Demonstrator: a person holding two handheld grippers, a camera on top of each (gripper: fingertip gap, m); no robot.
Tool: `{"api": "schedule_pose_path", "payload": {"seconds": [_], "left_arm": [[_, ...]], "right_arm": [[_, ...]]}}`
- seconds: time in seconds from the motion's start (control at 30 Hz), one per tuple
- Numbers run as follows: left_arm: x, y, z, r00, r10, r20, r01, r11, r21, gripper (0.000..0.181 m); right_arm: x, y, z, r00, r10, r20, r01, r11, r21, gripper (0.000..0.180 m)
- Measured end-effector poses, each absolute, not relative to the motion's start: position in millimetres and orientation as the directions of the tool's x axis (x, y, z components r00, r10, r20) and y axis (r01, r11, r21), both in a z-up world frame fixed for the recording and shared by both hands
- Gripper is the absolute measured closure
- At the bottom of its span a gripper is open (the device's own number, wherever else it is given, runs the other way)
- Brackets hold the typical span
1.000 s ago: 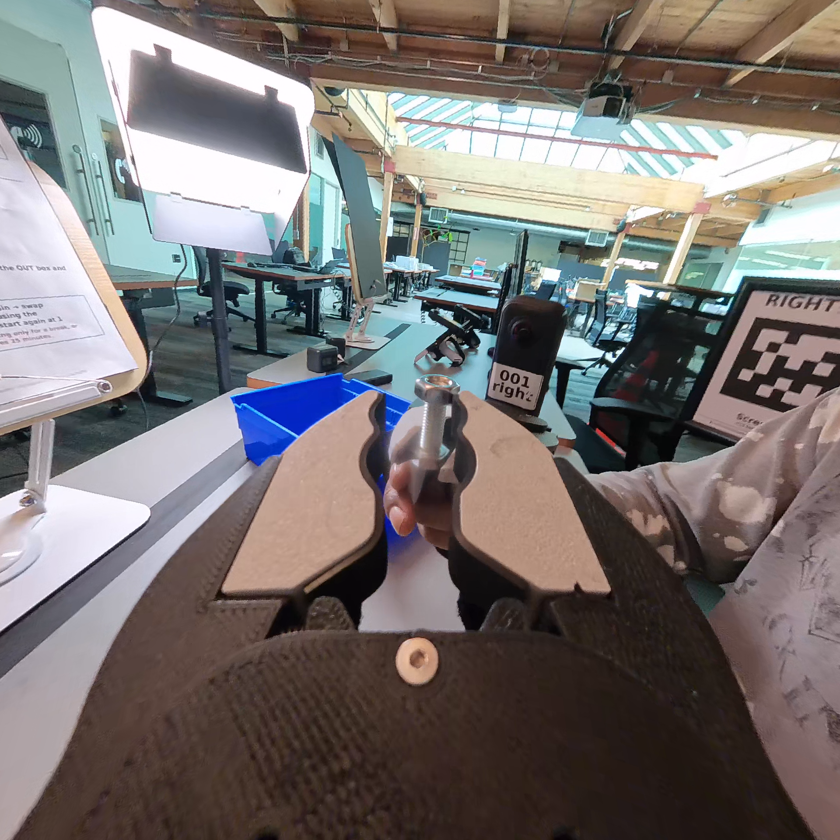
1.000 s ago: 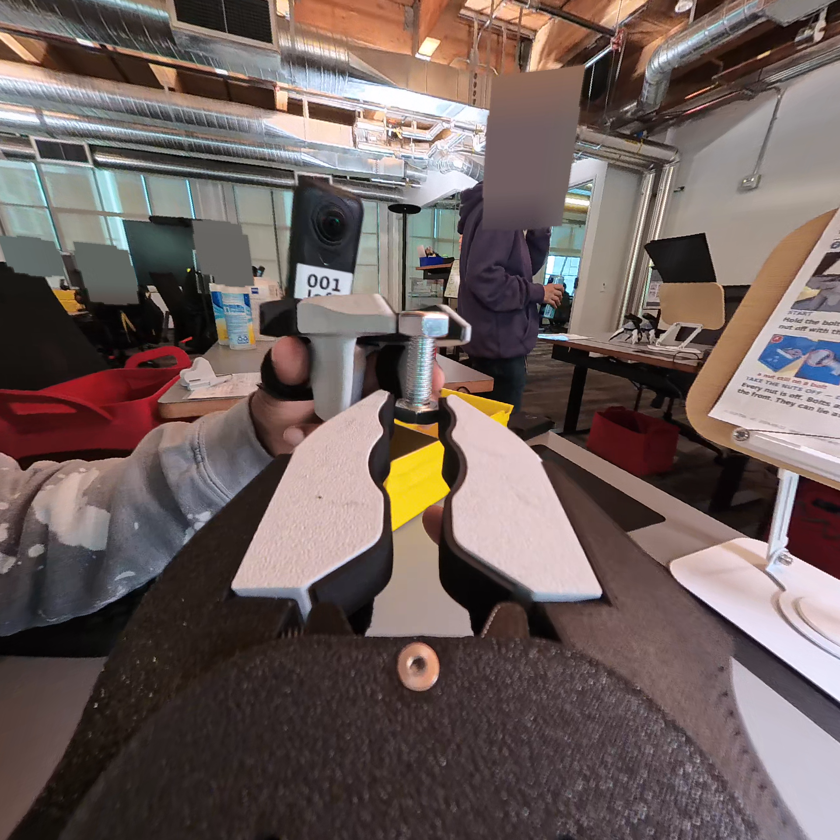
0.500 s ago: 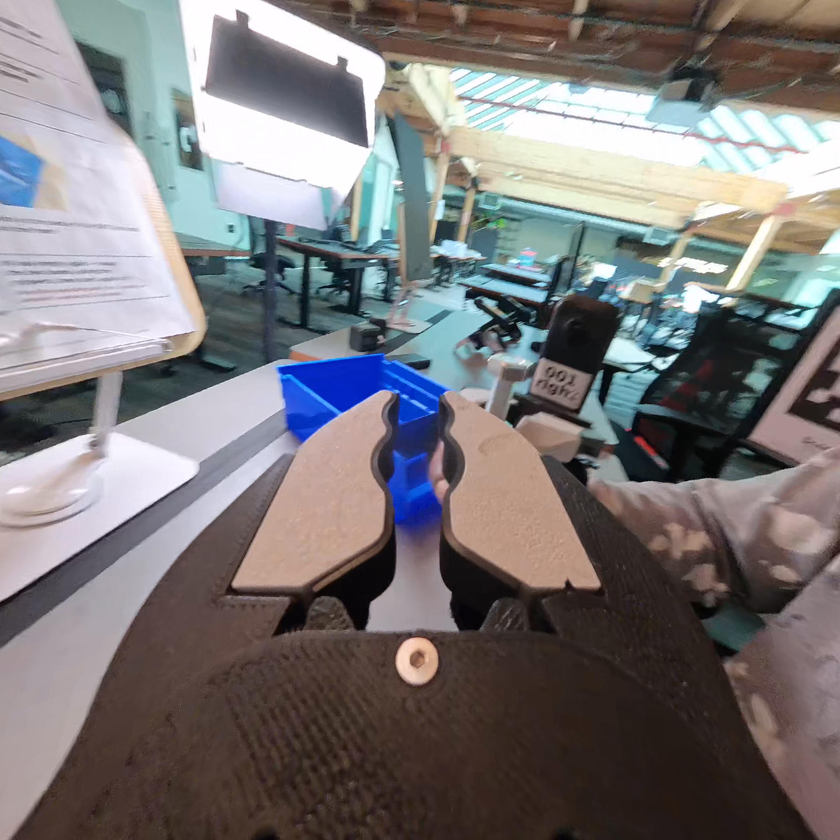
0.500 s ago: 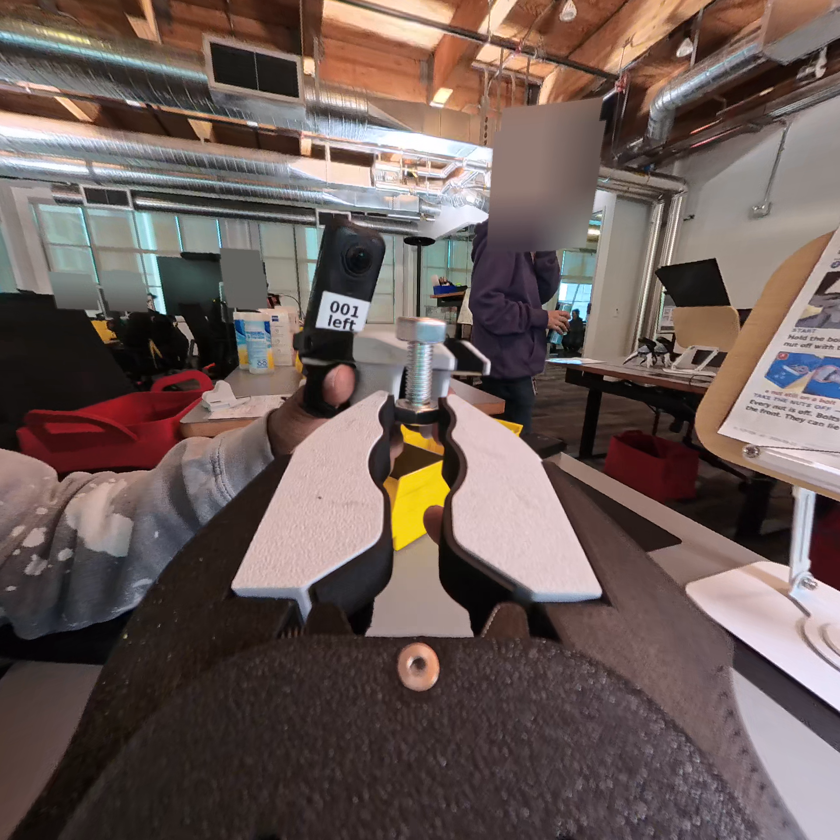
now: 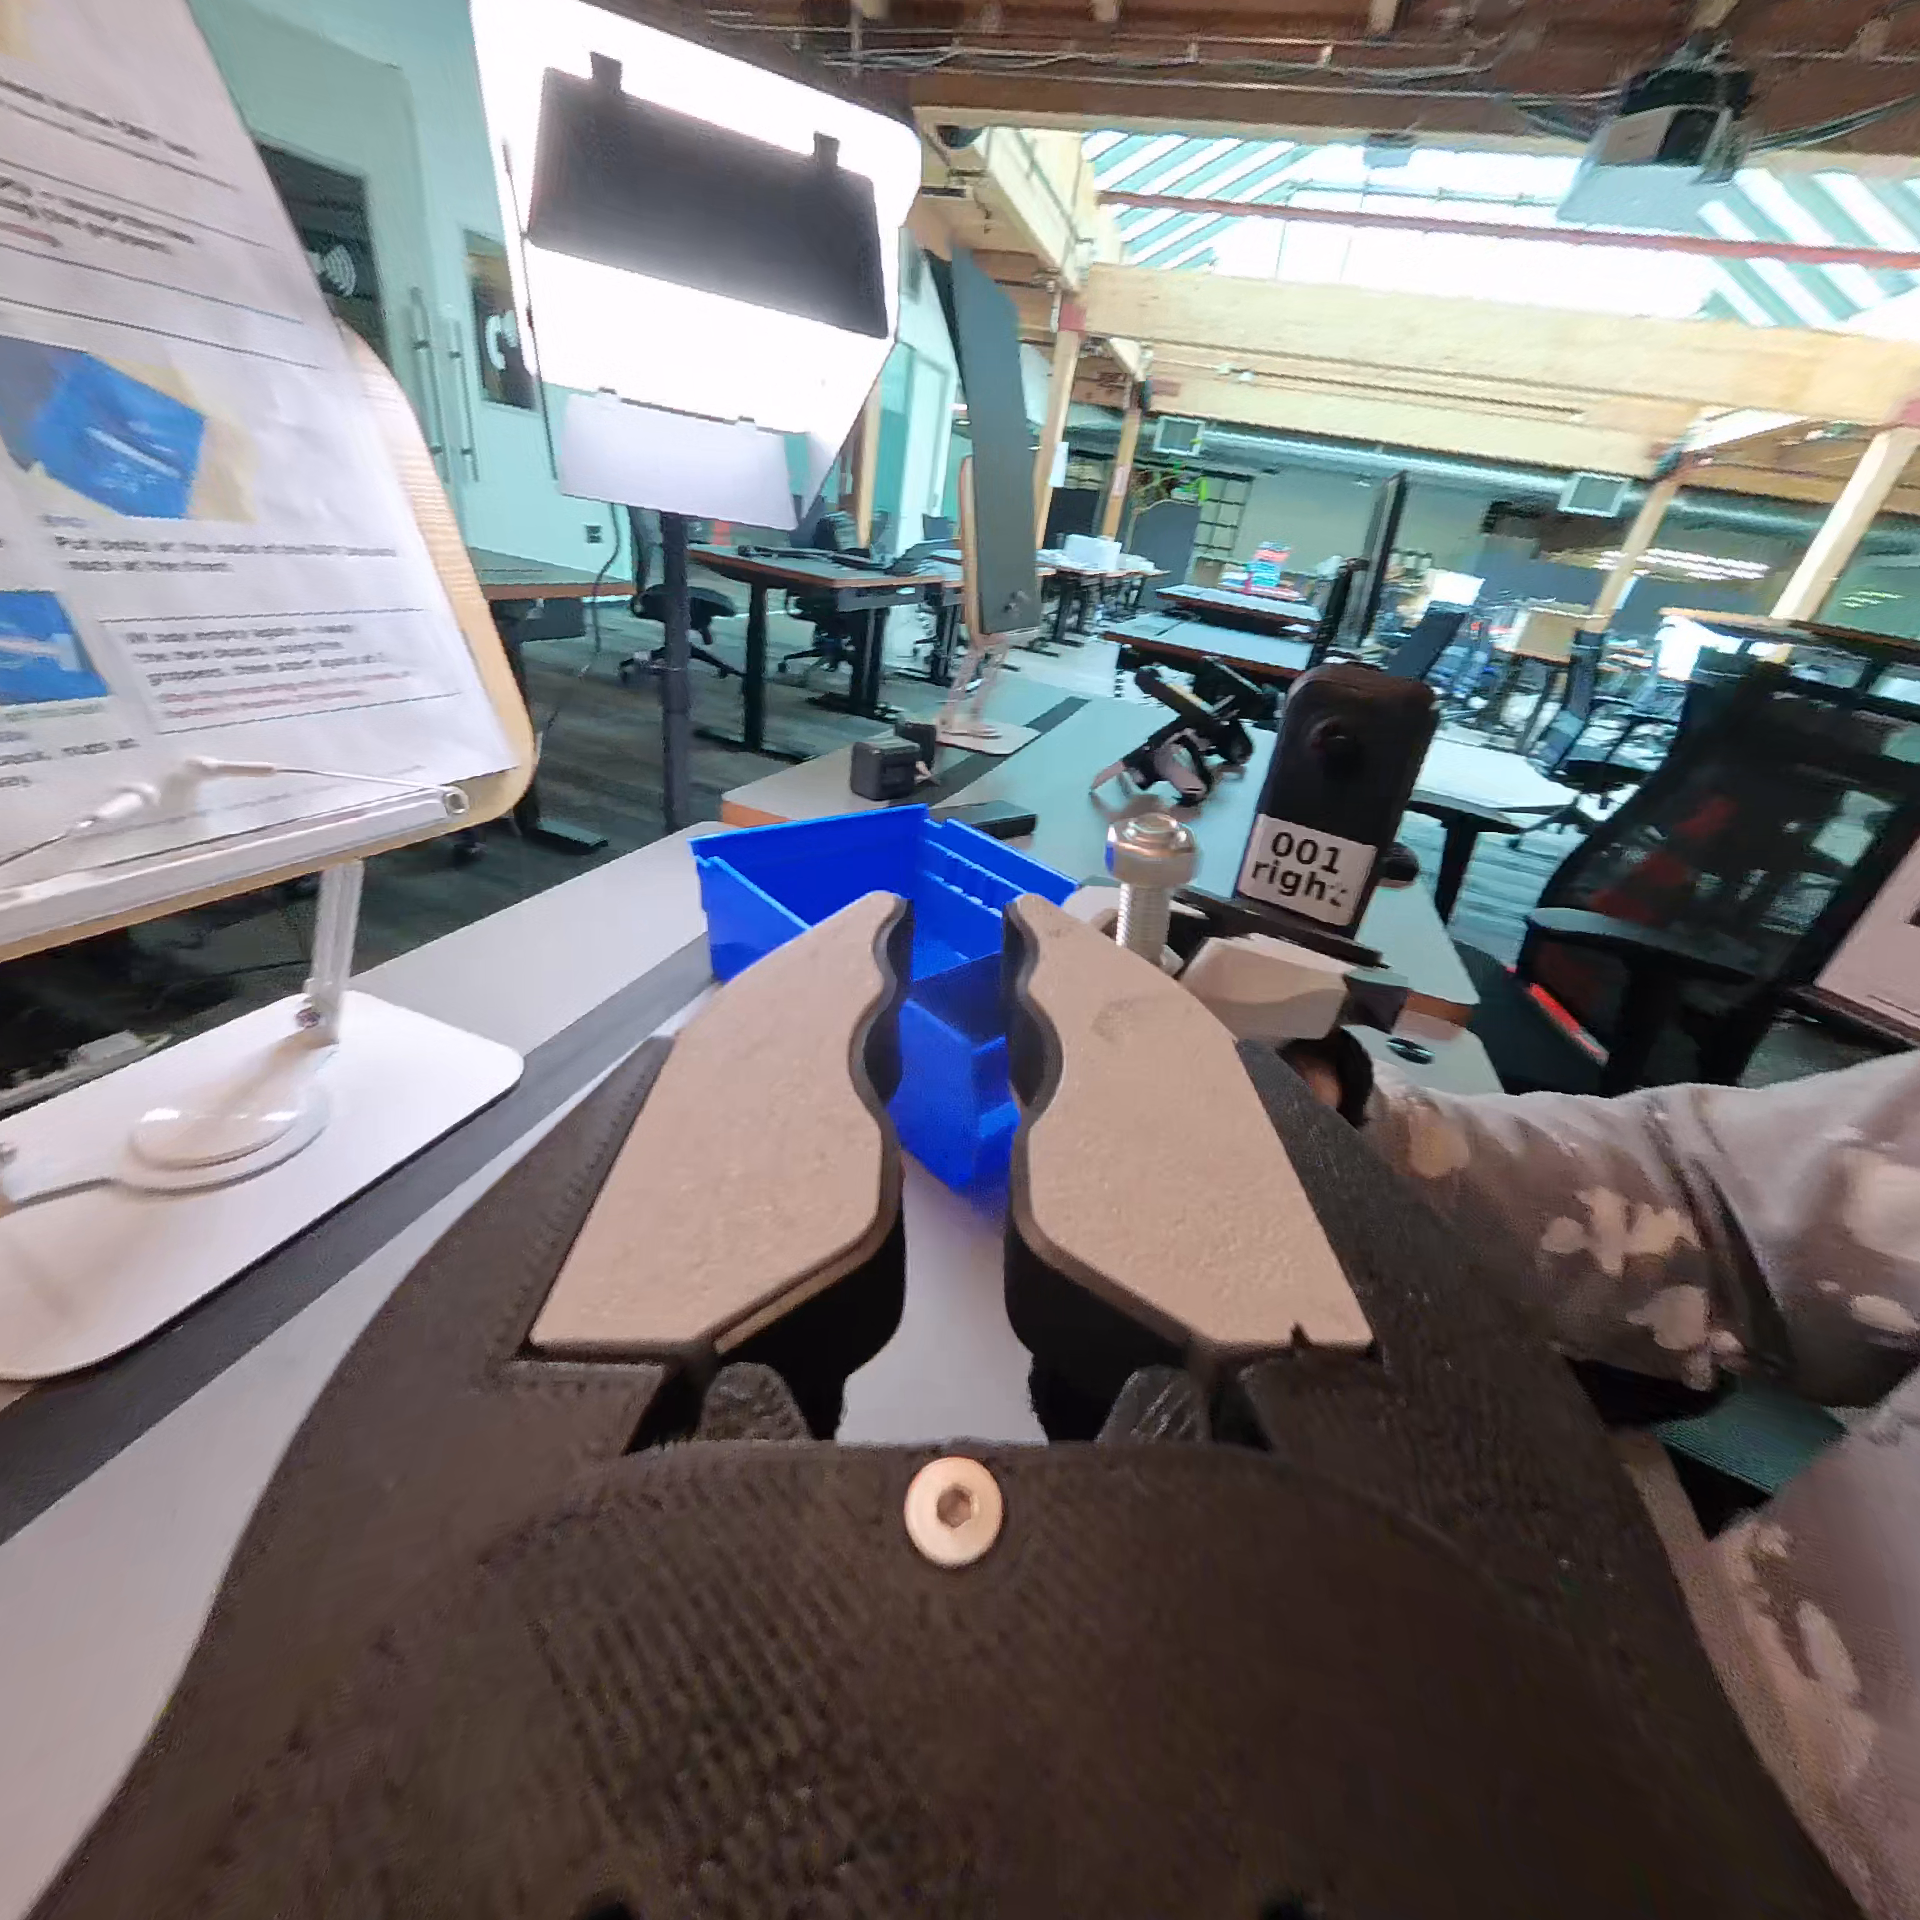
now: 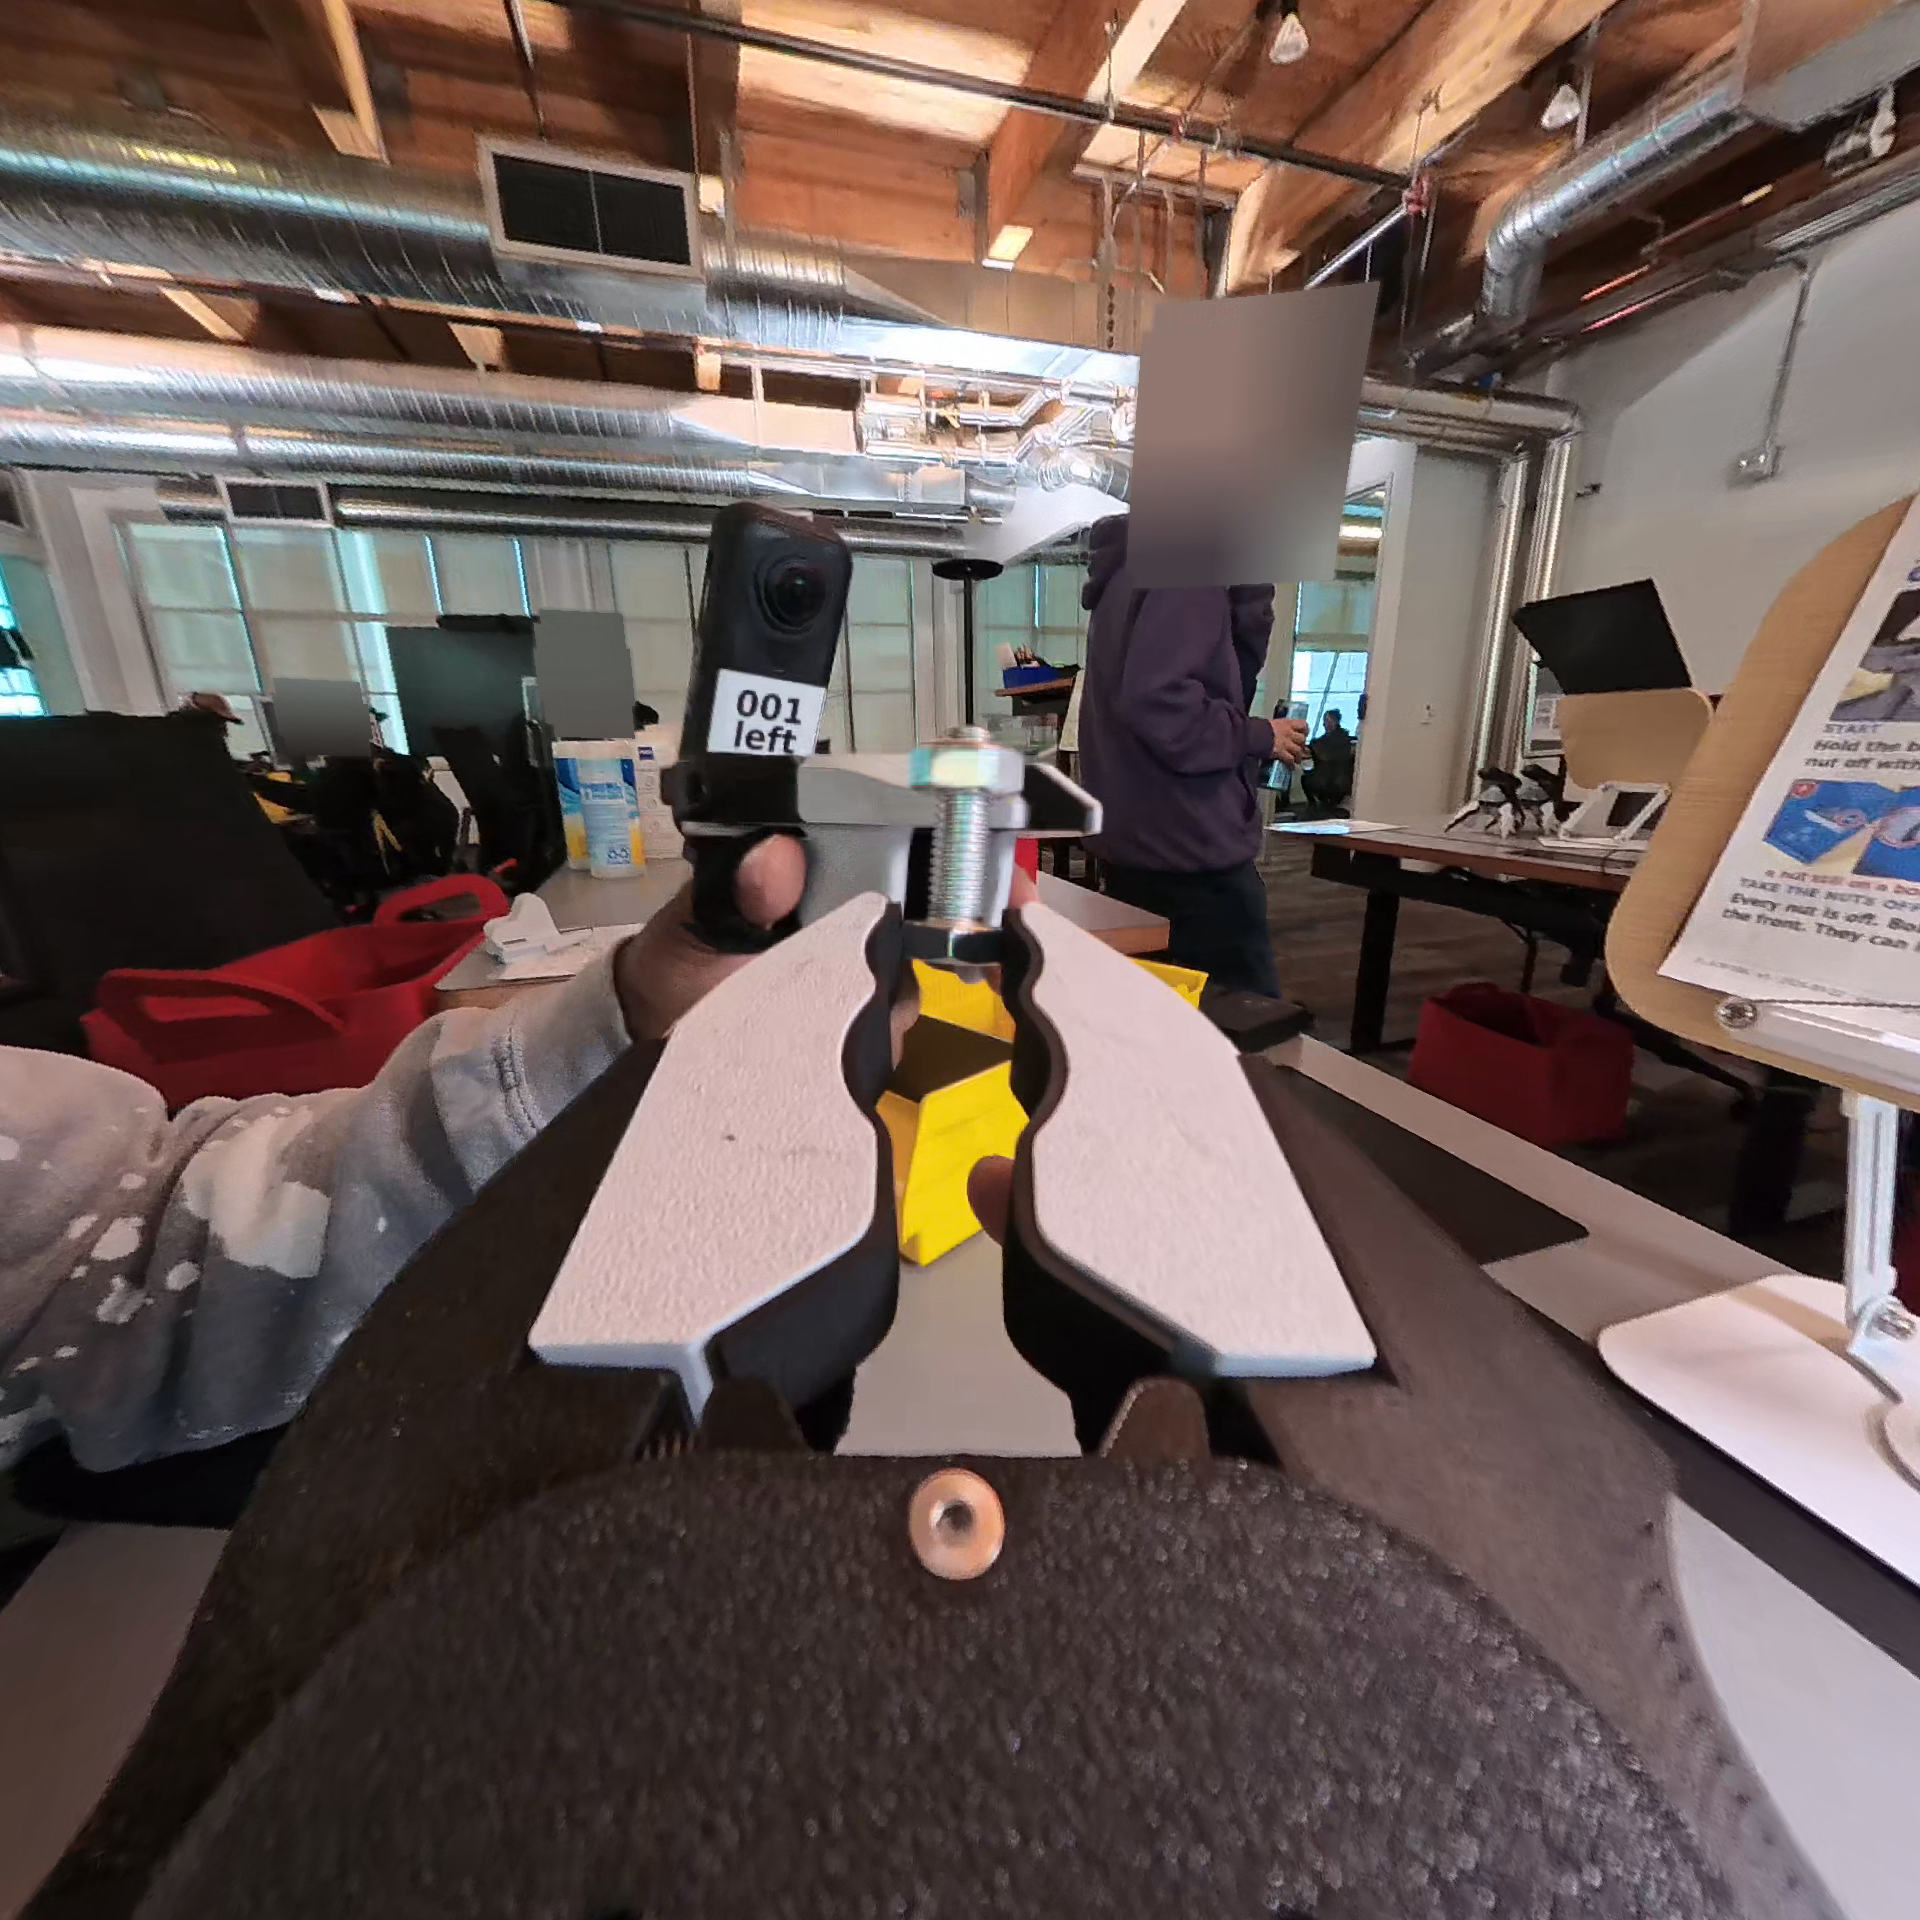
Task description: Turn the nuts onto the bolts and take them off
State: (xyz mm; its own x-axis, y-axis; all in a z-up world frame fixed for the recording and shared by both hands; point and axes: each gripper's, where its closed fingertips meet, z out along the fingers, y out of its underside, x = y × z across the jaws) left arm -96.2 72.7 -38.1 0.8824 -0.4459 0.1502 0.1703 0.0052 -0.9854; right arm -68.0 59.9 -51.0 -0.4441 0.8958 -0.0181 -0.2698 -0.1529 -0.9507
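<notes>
A silver bolt [image 6: 961, 842] stands upright with its head on top. My right gripper [image 6: 951, 940] is shut on the nut [image 6: 954, 943] at the bolt's lower end. My left gripper [image 5: 956, 925] is empty, its jaws a narrow gap apart, with the blue bin [image 5: 821, 883] showing through the gap. In the left wrist view the bolt [image 5: 1148, 883] stands just right of my left gripper's right finger, beside one of the right gripper's fingers [image 5: 1262, 982]. In the right wrist view one of the left gripper's fingers [image 6: 842, 805] lies level behind the bolt head.
A yellow bin [image 6: 940, 1153] sits on the grey table [image 6: 966, 1371] beyond my right fingers. Document stands rise at the left [image 5: 239, 1091] and at the right [image 6: 1870, 1278]. A person in a purple hoodie [image 6: 1174, 727] stands behind. A light panel [image 5: 707, 312] stands far left. My two grippers' fingertips are within a few centimetres of each other.
My left gripper has let go of the bolt, narrowed its jaws and swung left, facing the blue bin. My right gripper still holds the nut with the bolt upright.
</notes>
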Motion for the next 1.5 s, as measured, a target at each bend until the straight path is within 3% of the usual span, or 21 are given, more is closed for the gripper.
{"api": "schedule_pose_path", "payload": {"seconds": [0.2,0.4,0.63,0.77,0.83,1.17,1.23,1.3,1.5], "left_arm": [[-70.5,63.1,-31.3,0.752,-0.619,0.228,0.27,-0.026,-0.963,0.152],[-91.8,72.2,-40.9,0.842,-0.501,0.2,0.216,-0.026,-0.976,0.165],[-64.0,58.1,-28.3,0.749,-0.637,0.183,0.231,-0.009,-0.973,0.15],[-63.3,61.8,-31.8,0.763,-0.624,0.171,0.209,-0.013,-0.978,0.151],[-79.2,66.2,-34.7,0.809,-0.557,0.189,0.212,-0.025,-0.977,0.161],[-58.9,62.9,-32.0,0.762,-0.622,0.18,0.21,-0.025,-0.977,0.15],[-72.0,66.8,-34.4,0.795,-0.57,0.206,0.225,-0.038,-0.974,0.165],[-84.4,69.3,-40.3,0.831,-0.523,0.19,0.197,-0.042,-0.979,0.161],[-59.4,58.9,-30.6,0.747,-0.635,0.199,0.224,-0.041,-0.974,0.148]], "right_arm": [[-73.1,58.2,-57.0,-0.423,0.906,-0.019,-0.252,-0.138,-0.958,0.162],[-62.1,54.7,-45.7,-0.481,0.877,-0.02,-0.31,-0.191,-0.931,0.162],[-67.2,55.1,-52.7,-0.462,0.886,-0.019,-0.298,-0.176,-0.938,0.162],[-65.1,50.4,-50.6,-0.473,0.881,-0.011,-0.309,-0.177,-0.934,0.162],[-57.8,49.6,-43.7,-0.515,0.857,-0.016,-0.335,-0.219,-0.916,0.162],[-63.1,50.9,-47.1,-0.478,0.878,-0.026,-0.322,-0.203,-0.925,0.162],[-57.1,49.4,-42.2,-0.513,0.858,-0.025,-0.345,-0.233,-0.909,0.162],[-54.8,50.1,-38.5,-0.517,0.855,-0.024,-0.351,-0.238,-0.906,0.162],[-62.4,55.0,-45.5,-0.476,0.879,-0.04,-0.326,-0.218,-0.92,0.162]]}}
